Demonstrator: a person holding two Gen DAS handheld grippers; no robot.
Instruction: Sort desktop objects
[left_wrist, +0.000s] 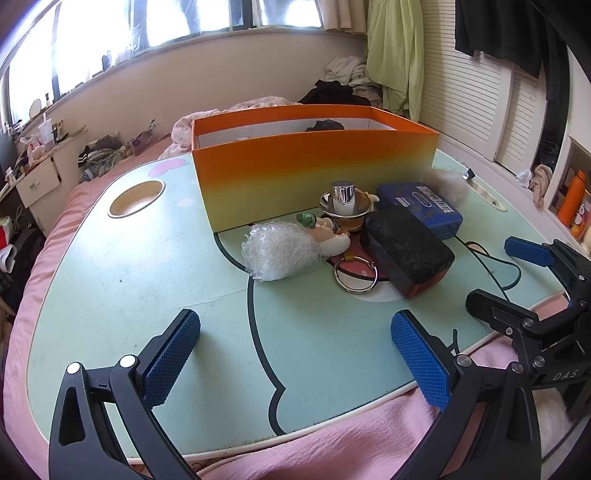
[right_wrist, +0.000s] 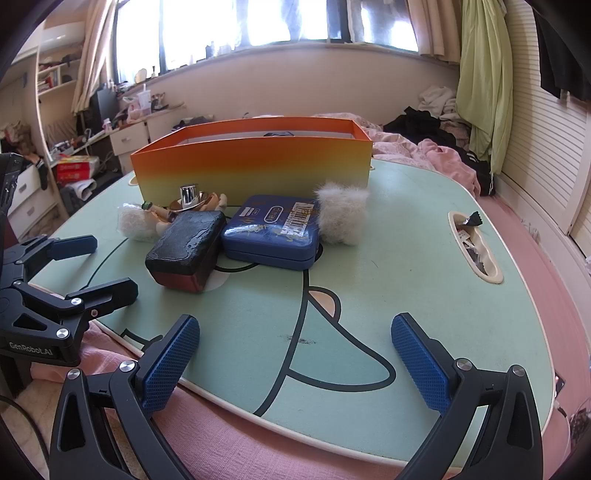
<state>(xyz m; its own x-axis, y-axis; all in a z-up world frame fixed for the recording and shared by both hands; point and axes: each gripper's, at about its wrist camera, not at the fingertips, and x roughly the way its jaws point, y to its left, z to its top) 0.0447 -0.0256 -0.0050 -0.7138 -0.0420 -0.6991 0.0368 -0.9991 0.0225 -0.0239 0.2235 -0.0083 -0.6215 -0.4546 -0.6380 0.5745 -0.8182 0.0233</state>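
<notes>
On the left gripper (right_wrist: 86, 264) body, at the left of the orange box (right_wrist: 251, 166), you can read "GenRobot.AI". On the right gripper (left_wrist: 517, 273) body, right of that box, you read "DAS". The blue tin (right_wrist: 271, 230) before the box bears a barcode label; its print is too small for you to read.

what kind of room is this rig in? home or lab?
Home, most likely a lived-in bedroom: the mint-green cartoon lap table sits on a pink bedspread, a pale green garment hangs by the window, and a cluttered white drawer desk stands behind.
</notes>
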